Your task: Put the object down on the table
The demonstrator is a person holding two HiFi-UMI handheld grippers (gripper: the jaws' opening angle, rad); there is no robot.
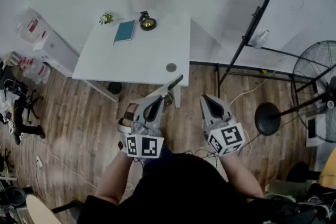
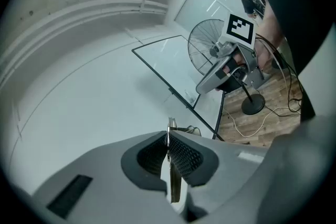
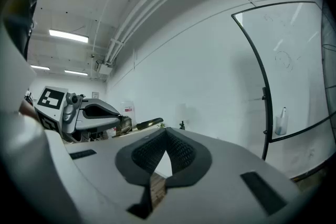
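My left gripper (image 1: 167,97) is shut on a thin, flat, dark object (image 1: 175,82) that sticks out past its tips toward the front edge of the white table (image 1: 131,60). In the left gripper view the object (image 2: 171,128) shows edge-on, pinched between the ribbed pads. The right gripper view shows it as a dark strip (image 3: 144,124) beyond the left gripper (image 3: 124,122). Both grippers hang over the wooden floor in front of the table. My right gripper (image 1: 206,98), to the right of the left one, has its pads (image 3: 178,150) touching with nothing between them.
On the table's far side lie a teal book (image 1: 125,31), a small plant (image 1: 106,18) and a dark round item (image 1: 147,22); a grey disc (image 1: 171,67) sits near the front right corner. A whiteboard frame (image 1: 252,29), a stand base (image 1: 268,118) and a fan (image 1: 317,89) stand right; clutter lies left.
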